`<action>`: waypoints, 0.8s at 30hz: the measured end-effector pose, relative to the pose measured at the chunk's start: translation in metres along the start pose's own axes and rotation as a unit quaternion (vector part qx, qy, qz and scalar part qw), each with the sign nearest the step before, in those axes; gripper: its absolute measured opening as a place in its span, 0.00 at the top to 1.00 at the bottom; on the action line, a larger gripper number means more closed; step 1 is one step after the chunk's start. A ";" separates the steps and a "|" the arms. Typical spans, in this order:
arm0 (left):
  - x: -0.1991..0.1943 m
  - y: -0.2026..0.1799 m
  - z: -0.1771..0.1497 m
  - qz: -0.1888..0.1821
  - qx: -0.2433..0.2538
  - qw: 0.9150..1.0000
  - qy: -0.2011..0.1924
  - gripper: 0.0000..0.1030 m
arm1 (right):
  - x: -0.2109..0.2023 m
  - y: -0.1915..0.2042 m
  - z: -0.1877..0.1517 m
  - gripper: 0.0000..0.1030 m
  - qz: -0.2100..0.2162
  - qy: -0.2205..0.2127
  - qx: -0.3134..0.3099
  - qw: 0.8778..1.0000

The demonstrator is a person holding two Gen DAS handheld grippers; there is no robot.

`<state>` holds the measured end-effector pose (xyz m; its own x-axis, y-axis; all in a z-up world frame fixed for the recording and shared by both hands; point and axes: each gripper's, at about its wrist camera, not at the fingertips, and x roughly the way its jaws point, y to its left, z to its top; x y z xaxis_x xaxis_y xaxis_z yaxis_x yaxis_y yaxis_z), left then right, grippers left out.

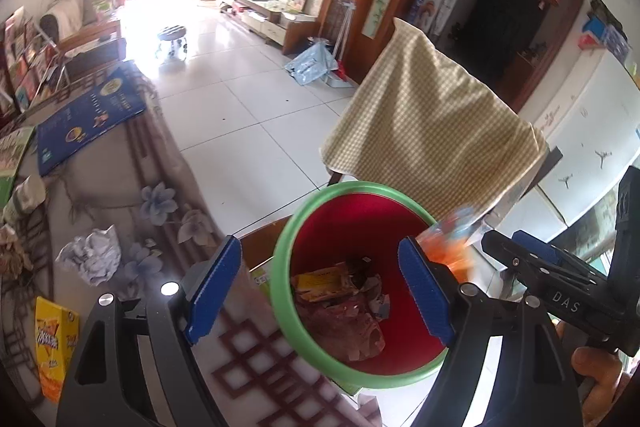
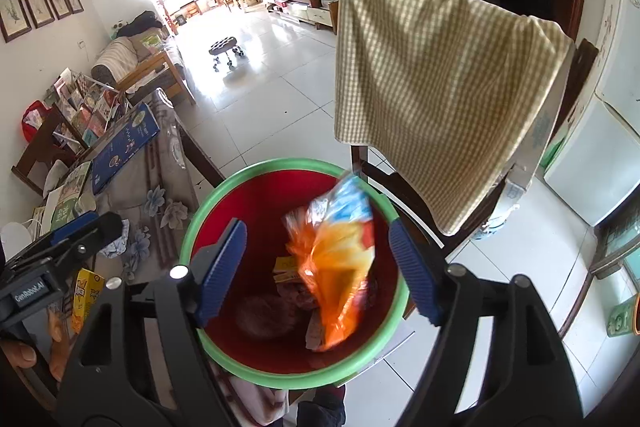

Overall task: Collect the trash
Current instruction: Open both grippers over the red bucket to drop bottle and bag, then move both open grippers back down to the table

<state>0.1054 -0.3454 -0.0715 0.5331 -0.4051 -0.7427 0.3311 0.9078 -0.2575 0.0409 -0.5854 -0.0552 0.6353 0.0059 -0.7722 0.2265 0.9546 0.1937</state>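
Note:
A red bin with a green rim [image 1: 360, 185] [image 2: 280, 379] stands beside the table, with wrappers [image 1: 320, 283] lying in its bottom. My right gripper [image 2: 317, 225] hangs over the bin with its jaws open. A blurred orange and blue snack bag [image 2: 340, 259] [image 1: 452, 243] is between the fingers over the bin's mouth, and neither pad touches it. My left gripper [image 1: 320, 243] is open and empty, over the bin's near-left rim and the table edge. Each gripper shows at the side of the other's view: the right gripper [image 1: 520, 255], the left gripper [image 2: 80, 231].
The table [image 1: 160, 187] has a floral cloth and carries a crumpled paper ball [image 1: 92, 259], a yellow snack box [image 1: 54, 347] and a blue book [image 1: 88, 119]. A chair draped with a checked cloth [image 2: 440, 87] stands right behind the bin. White tiled floor lies beyond.

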 end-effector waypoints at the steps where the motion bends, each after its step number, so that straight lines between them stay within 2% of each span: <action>1: -0.004 0.006 -0.001 0.002 -0.007 1.000 -0.003 0.25 | 0.000 0.003 0.001 0.28 0.001 -0.001 -0.001 1.000; 8: -0.033 0.058 -0.013 0.036 -0.061 0.997 -0.021 0.25 | -0.002 0.035 0.000 0.27 0.020 -0.006 -0.016 1.000; 13: -0.056 0.112 -0.028 0.076 -0.101 0.991 -0.031 0.25 | 0.004 0.075 -0.003 0.26 0.038 0.003 -0.045 0.998; 20: -0.093 0.224 -0.057 0.163 -0.160 0.973 -0.034 0.25 | 0.011 0.142 -0.019 0.24 0.062 0.022 -0.084 0.994; 24: -0.113 0.302 -0.079 0.230 -0.175 0.957 -0.014 0.26 | 0.012 0.179 -0.035 0.23 0.069 0.033 -0.100 0.992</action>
<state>0.0835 -0.0167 -0.1138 0.5815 0.0478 -0.8121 -0.2223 0.9696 -0.1021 0.0633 -0.4037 -0.0510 0.5982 0.1538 -0.7864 -0.0147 0.9833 0.1812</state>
